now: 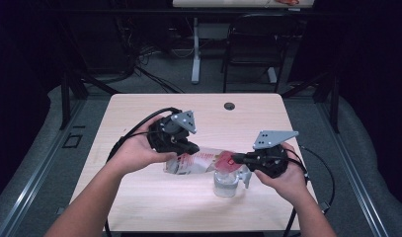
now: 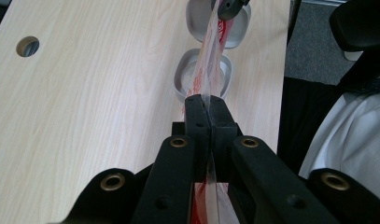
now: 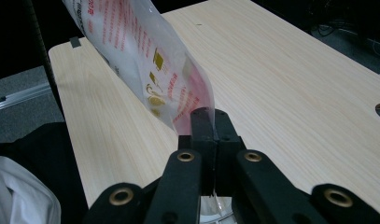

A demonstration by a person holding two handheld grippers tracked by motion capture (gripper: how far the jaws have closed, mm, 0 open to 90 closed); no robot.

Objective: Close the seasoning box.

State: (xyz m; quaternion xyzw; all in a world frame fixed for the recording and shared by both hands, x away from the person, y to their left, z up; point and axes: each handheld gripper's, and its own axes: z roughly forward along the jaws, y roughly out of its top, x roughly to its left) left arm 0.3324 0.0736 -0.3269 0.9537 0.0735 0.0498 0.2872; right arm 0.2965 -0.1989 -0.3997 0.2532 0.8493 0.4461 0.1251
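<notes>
A clear plastic bag [image 1: 201, 162] with red print hangs stretched between my two grippers over the light wood table [image 1: 144, 197]. My left gripper [image 1: 196, 148] is shut on one end of it; in the left gripper view the jaws [image 2: 210, 100] pinch the bag [image 2: 207, 70] edge-on. My right gripper [image 1: 234, 159] is shut on the other end, and the right gripper view shows the bag [image 3: 150, 60] rising from the closed jaws [image 3: 211, 114]. A small clear container [image 1: 224, 181] stands open just under the bag, with its grey lid [image 1: 245, 175] beside it.
In the left gripper view the container [image 2: 180, 70] and the lid [image 2: 239, 32] sit near the table's right edge. A cable hole [image 1: 229, 105] lies at the table's far side. A black chair [image 1: 253, 44] and a desk leg [image 1: 195, 49] stand beyond the table.
</notes>
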